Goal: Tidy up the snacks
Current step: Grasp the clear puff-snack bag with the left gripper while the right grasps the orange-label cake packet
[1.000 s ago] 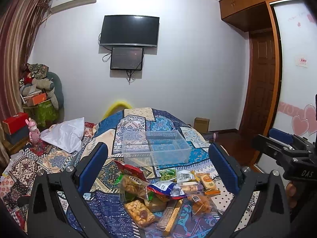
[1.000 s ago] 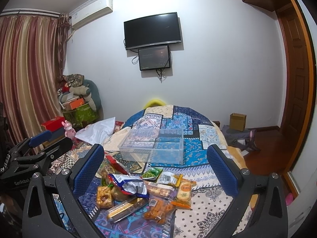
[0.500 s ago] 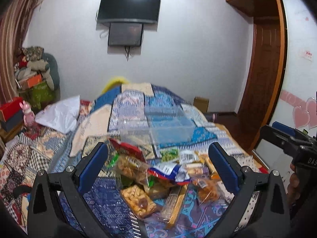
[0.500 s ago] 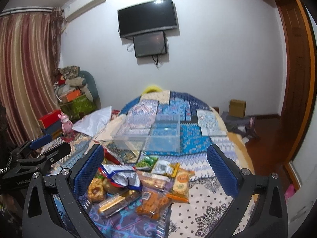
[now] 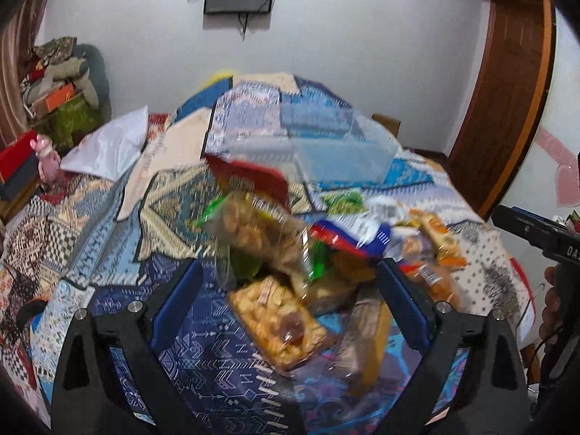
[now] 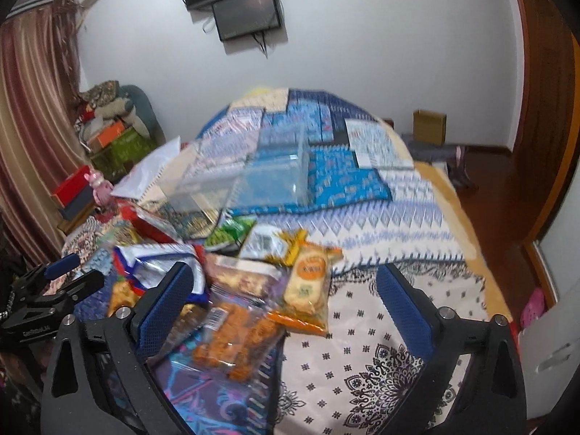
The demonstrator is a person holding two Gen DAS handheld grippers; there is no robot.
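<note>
While snacks [image 5: 279, 311] lie heaped, left hand-held gripper [image 5: 288, 290] above, agape.

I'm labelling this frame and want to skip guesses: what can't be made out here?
- Left wrist view: wrapper print on the snack pile is motion-blurred.
- Left wrist view: the right gripper is cut off by the edge; jaws unseen.
- Right wrist view: snacks under the left finger are hidden.
- Both views: whether the clear bin holds anything is too blurred to tell.
</note>
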